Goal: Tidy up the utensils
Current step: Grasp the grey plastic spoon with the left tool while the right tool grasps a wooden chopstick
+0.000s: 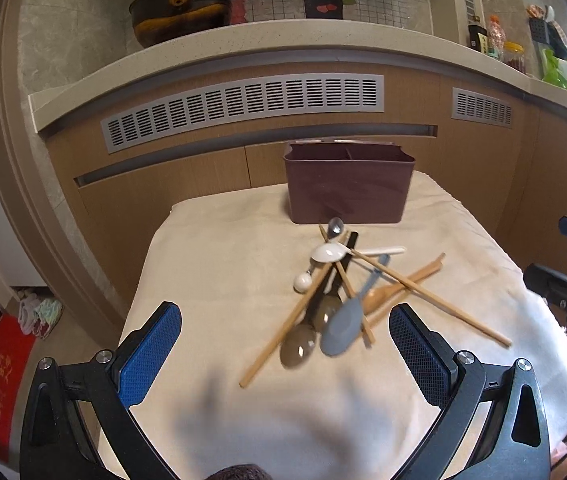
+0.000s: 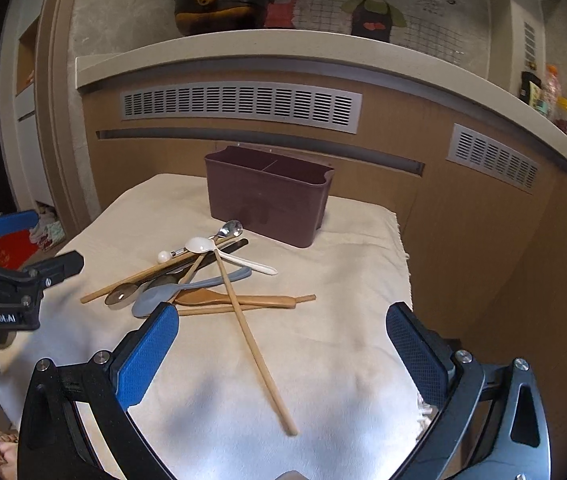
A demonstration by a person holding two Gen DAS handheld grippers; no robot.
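Right gripper (image 2: 279, 356): jaws apart, empty.
Chopstick (image 2: 257, 354): between them, long axis pointing away toward holder (image 2: 267, 204).
Left gripper (image 1: 283, 356): apart, farther.

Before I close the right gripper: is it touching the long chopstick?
Apart. The right wrist view shows the right gripper open, with the chopstick on cloth between its fingers.

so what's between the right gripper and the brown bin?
Right wrist view: the utensil pile on cream cloth, between right gripper and brown bin.
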